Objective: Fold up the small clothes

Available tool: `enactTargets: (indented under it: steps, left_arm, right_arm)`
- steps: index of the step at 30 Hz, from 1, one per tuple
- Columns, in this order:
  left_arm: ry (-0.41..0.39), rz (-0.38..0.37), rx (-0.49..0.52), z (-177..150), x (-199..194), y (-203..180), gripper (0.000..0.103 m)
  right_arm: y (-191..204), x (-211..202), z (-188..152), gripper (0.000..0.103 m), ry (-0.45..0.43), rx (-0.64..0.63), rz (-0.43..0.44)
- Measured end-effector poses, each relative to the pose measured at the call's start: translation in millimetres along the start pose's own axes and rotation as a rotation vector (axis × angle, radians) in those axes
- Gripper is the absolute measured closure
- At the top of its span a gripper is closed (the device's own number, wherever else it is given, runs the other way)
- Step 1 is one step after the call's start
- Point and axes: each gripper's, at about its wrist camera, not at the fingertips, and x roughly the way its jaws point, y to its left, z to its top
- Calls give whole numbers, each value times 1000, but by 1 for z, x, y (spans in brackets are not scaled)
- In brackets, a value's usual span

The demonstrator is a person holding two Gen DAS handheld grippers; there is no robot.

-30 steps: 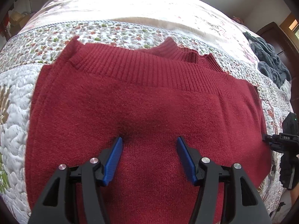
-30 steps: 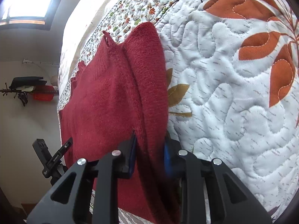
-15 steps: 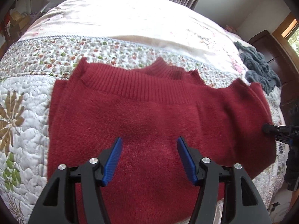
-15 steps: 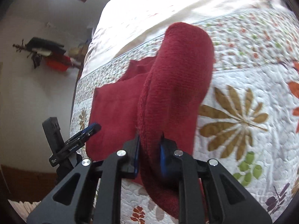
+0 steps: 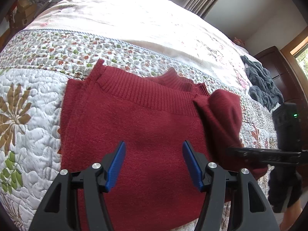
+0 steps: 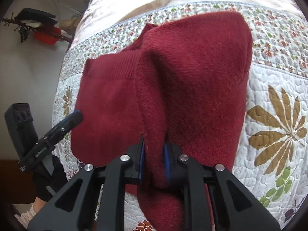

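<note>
A dark red knit sweater [image 5: 134, 123] lies spread on the quilted bed, its ribbed band toward the far side. My left gripper [image 5: 154, 161] hovers open over the sweater's middle, nothing between its blue pads. My right gripper [image 6: 154, 154] is shut on the sweater's right edge [image 6: 192, 77], which is lifted and curls over the flat part. From the left wrist view that raised flap [image 5: 221, 119] stands at the right, with the right gripper [image 5: 231, 150] below it. The left gripper [image 6: 77, 115] shows at the left in the right wrist view.
The floral quilt [image 5: 28, 115] covers the bed around the sweater. A grey-blue garment [image 5: 263, 84] lies heaped at the far right by a dark wooden cabinet [image 5: 277, 65]. A person's foot [image 6: 27, 211] stands on the floor beside the bed.
My right gripper has raised the sweater's right edge and swung it over toward the middle. My left gripper has pulled back a little and stayed open.
</note>
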Motion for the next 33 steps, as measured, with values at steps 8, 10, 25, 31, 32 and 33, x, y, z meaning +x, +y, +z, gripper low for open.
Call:
enactTargets:
  steps: [8, 10, 25, 31, 32, 33]
  left_arm:
    - [21, -76, -29, 6, 7, -11, 42]
    - [33, -116, -33, 8, 10, -19, 42]
    - [222, -372, -153, 7, 81, -62, 41]
    - [276, -432, -238, 5, 111, -62, 41]
    - [282, -434, -244, 6, 115, -64, 41]
    - [291, -432, -252, 6, 119, -64, 41]
  right_arm:
    - [3, 21, 5, 72, 92, 17, 17]
    - [3, 17, 6, 68, 99, 38, 68]
    - [-73, -51, -39, 66, -41, 184, 107]
    - [-89, -30, -58, 65, -29, 209, 146]
    - [-91, -29, -60, 64, -31, 214, 153]
    - [-93, -28, -61, 64, -32, 216, 156]
